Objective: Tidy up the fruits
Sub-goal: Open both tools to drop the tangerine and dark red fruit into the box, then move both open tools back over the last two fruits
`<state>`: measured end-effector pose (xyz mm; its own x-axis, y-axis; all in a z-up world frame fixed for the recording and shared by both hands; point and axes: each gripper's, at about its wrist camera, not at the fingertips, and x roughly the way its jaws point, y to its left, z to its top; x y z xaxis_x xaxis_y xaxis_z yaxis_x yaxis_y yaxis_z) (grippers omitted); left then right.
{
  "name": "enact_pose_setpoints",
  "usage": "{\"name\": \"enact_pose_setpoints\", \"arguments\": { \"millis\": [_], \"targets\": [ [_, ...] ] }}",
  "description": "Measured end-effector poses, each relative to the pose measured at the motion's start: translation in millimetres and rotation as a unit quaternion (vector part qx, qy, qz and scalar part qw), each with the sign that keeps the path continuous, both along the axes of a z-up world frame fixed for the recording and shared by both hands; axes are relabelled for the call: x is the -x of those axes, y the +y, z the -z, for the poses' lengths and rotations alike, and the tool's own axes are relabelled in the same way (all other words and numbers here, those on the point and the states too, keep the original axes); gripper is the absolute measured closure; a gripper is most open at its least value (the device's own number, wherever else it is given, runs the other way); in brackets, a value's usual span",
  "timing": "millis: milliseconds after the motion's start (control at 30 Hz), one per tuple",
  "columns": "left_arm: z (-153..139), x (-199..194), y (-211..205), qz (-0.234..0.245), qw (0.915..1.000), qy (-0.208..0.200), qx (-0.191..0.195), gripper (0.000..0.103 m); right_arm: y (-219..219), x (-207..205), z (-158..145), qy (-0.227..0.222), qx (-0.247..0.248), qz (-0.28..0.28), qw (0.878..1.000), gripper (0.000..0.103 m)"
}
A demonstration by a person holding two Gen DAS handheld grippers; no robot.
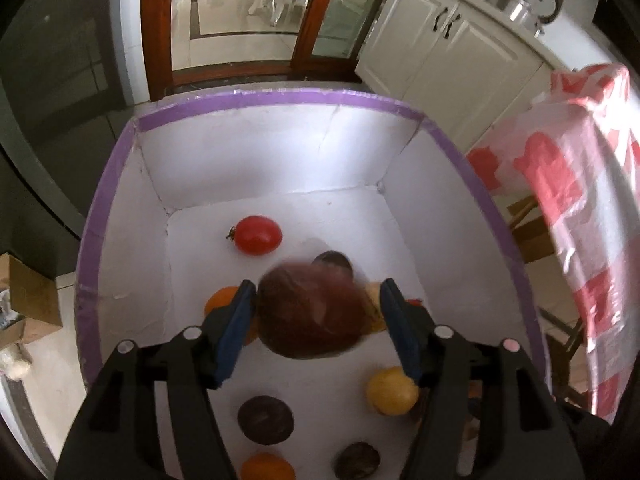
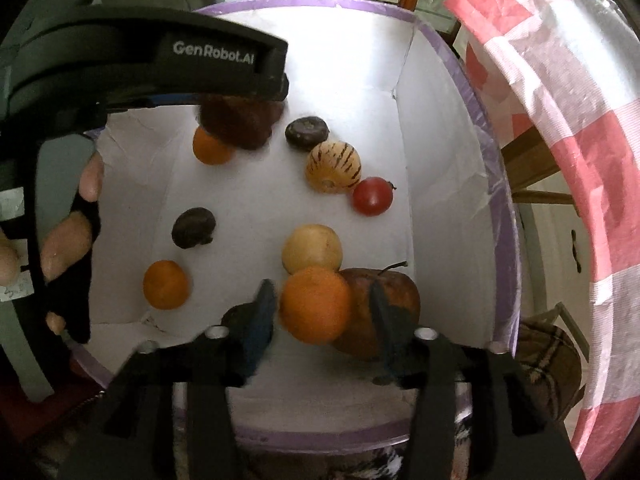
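Both fruits released into the purple-rimmed white foam box (image 1: 256,98).

I pointed my left gripper (image 1: 318,320) steeply down, jaws apart, blurred dark-red round fruit (image 1: 312,312) loose between them above the floor. My right gripper (image 2: 322,320), likewise parted, straddled the round orange citrus fruit (image 2: 315,305), dropped among its kind.

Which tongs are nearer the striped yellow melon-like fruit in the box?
Left. The left tongs hang just above and left of the striped fruit; the right tongs sit at the box's near end around an orange.
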<state>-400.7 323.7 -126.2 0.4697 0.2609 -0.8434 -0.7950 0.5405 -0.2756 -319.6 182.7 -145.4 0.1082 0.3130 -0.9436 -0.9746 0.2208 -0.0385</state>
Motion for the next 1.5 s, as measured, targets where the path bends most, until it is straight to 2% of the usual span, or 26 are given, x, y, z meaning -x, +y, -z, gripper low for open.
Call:
{"name": "enact_pose_setpoints", "arguments": {
  "millis": [33, 67, 267, 433, 533, 600, 700, 833, 900, 1033, 1067, 1100, 1133, 1233, 1267, 1333, 1433, 1500],
  "targets": [
    [-0.9, 1.2, 0.2, -0.002, 1.0000, -0.002, -0.003, 0.026, -0.8, 0.6, -1.9, 0.000, -0.004, -0.001, 1.000, 0.046],
    [-1.7, 1.8, 0.2, -0.005, 1.0000, -0.002, -0.005, 0.023, -1.9, 1.2, -3.5, -0.001, -0.005, -0.001, 1.000, 0.046],
    [-6.1, 6.5, 2.9, -0.015, 0.9997, -0.018, -0.011, 0.015, -7.0, 3.3, -14.0, -0.001, -0.026, -0.006, 1.000, 0.038],
    [-22.5, 19.6, 8.1, -0.046, 0.9972, -0.055, -0.023, 0.011, -16.4, 8.9, -41.7, -0.015, -0.083, -0.021, 0.996, 0.037],
    [-47.0, 26.4, 13.7, -0.065, 0.9930, -0.084, -0.052, 0.010, -24.7, 4.9, -66.5, -0.010, -0.129, -0.018, 0.991, 0.032],
    [-71.6, 24.4, 15.6, -0.078, 0.9883, -0.099, -0.086, 0.006, -35.4, -4.7, -91.9, 0.003, -0.175, -0.002, 0.985, 0.032],
    [-105.7, 9.3, 11.5, -0.082, 0.9820, -0.100, -0.138, 0.002, -52.8, -18.8, -124.9, 0.005, -0.233, 0.024, 0.972, 0.027],
    [-155.2, -51.3, -13.9, -0.026, 0.9722, -0.065, -0.223, 0.002, -95.7, -55.5, -173.4, -0.014, -0.315, 0.094, 0.944, 0.019],
    [-178.1, -93.4, -39.2, 0.013, 0.9627, -0.044, -0.267, 0.002, -120.2, -76.2, -189.3, -0.032, -0.343, 0.138, 0.929, 0.016],
    [-205.2, -175.8, -88.9, 0.087, 0.9478, -0.031, -0.305, 0.002, -187.9, -136.8, -213.7, -0.058, -0.382, 0.267, 0.883, 0.016],
    [-209.7, -199.6, -104.8, 0.111, 0.9450, -0.032, -0.306, 0.002, -201.7, -149.2, -215.4, -0.063, -0.384, 0.295, 0.873, 0.016],
    [-210.2, -216.5, -117.1, 0.130, 0.9432, -0.035, -0.304, 0.002, -223.9, -168.7, -216.9, -0.068, -0.385, 0.339, 0.856, 0.016],
    [-211.7, -242.3, -134.8, 0.159, 0.9404, -0.041, -0.298, 0.002, -236.8, -179.8, -216.2, -0.069, -0.384, 0.365, 0.845, 0.016],
    [-207.6, -298.1, -172.4, 0.208, 0.9322, -0.059, -0.290, 0.002, -283.7, -219.9, -206.6, -0.067, -0.377, 0.449, 0.807, 0.016],
    [-204.7, -318.0, -184.3, 0.227, 0.9312, -0.071, -0.276, 0.002, -293.3, -228.4, -204.9, -0.065, -0.376, 0.465, 0.799, 0.016],
    [-198.0, -349.9, -199.4, 0.244, 0.9343, -0.094, -0.242, 0.002, -320.3, -248.1, -195.4, -0.063, -0.371, 0.508, 0.775, 0.016],
    [-189.8, -390.7, -216.7, 0.248, 0.9378, -0.134, -0.203, 0.002, -345.2, -269.0, -181.7, -0.056, -0.365, 0.546, 0.752, 0.016],
    [-181.8, -416.5, -223.9, 0.244, 0.9409, -0.147, -0.182, 0.002, -351.7, -281.9, -176.6, -0.048, -0.357, 0.561, 0.745, 0.016]
  ]
}}
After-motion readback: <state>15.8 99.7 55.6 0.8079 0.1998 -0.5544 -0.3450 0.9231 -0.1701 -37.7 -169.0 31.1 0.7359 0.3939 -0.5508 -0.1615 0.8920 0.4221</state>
